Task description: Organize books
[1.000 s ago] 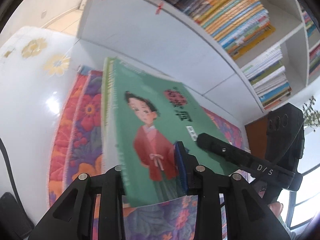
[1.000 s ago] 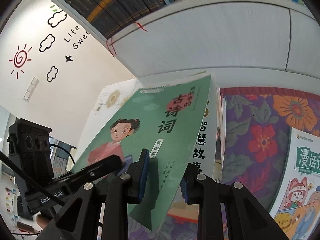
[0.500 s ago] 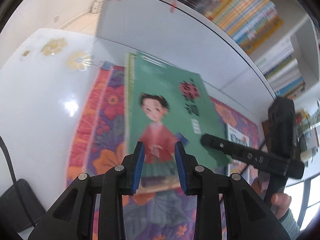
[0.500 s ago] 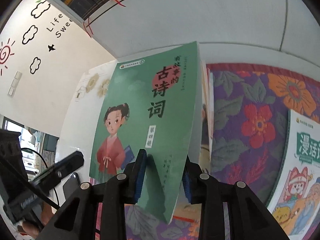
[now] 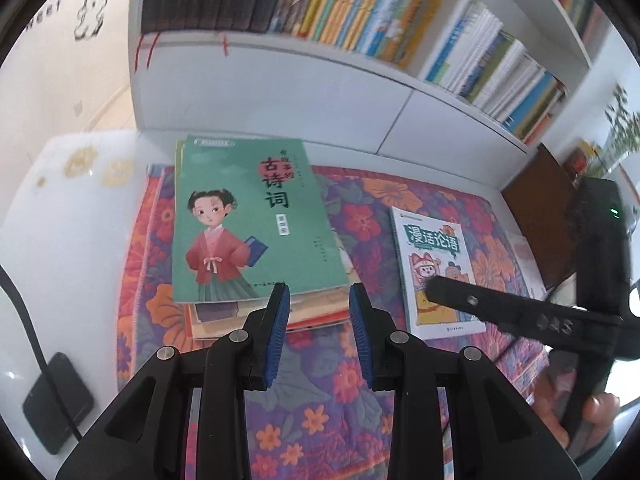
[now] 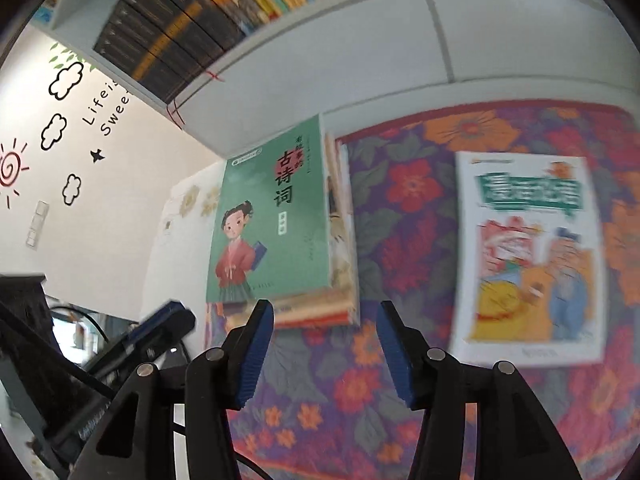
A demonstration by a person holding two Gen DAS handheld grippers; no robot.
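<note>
Lying flat on top of a small stack of books (image 5: 256, 316), the green paperback with a girl in a red robe on its cover (image 5: 244, 224) rests on the flowered quilted mat (image 5: 352, 400) near the mat's left side, close to the foot of the white bookcase (image 5: 280, 88). Its long axis runs from the grippers toward the bookcase; the title end points at the shelves and the bottom edge faces the cameras. The books under it stick out a little at the near edge and on the right.

The left gripper (image 5: 319, 336) hangs just short of the stack's near edge, its blue pads a narrow gap apart, with nothing between them. The right gripper (image 6: 326, 354) has just been opening its jaws; they now stand wide and empty, back from the stack's near right corner.

To the right, apart from the stack, a white picture book with a green title banner (image 6: 528, 256) lies flat on the mat, its long axis parallel to the green book's. A black phone-like slab (image 5: 56, 404) lies on the white tabletop (image 5: 68, 264) at the left.
</note>
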